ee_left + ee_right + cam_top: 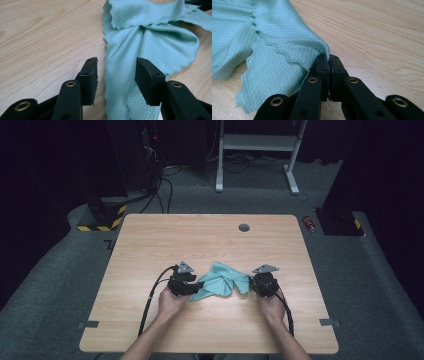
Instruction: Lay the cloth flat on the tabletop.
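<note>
A crumpled mint-green cloth with a scalloped hem lies on the wooden table, between my two grippers. My left gripper sits at the cloth's left end. In the left gripper view its jaws stand open, and a strip of the cloth runs between the pads without being pressed. My right gripper is at the cloth's right end. In the right gripper view its jaws are shut on a pinched fold of the cloth, which rises from the table into them.
A round cable hole sits near the table's far edge. Grey tape marks lie by the front corners. On the floor beyond are a white desk frame, a red can and a black-and-yellow striped base.
</note>
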